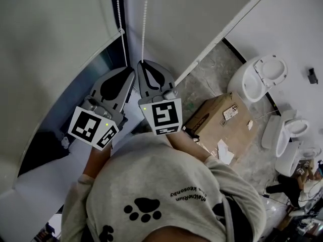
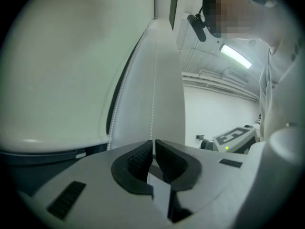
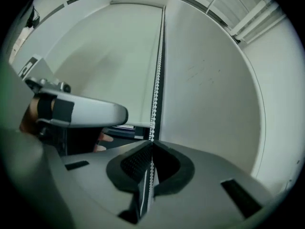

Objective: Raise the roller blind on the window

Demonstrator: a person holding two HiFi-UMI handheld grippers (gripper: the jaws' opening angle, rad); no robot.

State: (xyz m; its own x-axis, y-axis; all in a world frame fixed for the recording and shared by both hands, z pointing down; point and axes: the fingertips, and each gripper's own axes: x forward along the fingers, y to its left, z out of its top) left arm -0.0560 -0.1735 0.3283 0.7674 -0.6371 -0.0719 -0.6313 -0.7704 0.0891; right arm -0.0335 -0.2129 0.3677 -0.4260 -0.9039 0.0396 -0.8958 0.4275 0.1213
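This is a bare, unfinished room that looks used for storage or work, not a lived-in home. It has a rough concrete floor (image 1: 212,74) and plain white walls (image 1: 298,24). Loose toilets (image 1: 262,74) stand along one wall beside a cardboard box (image 1: 214,116). A strip light (image 2: 236,56) and exposed pipes (image 2: 219,75) run overhead, and a roller blind (image 3: 109,56) covers the window.

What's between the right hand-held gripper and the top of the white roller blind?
Only the white beaded pull chain, clamped in the right hand-held gripper and running up beside the white fabric roller blind. Right gripper view shows it.
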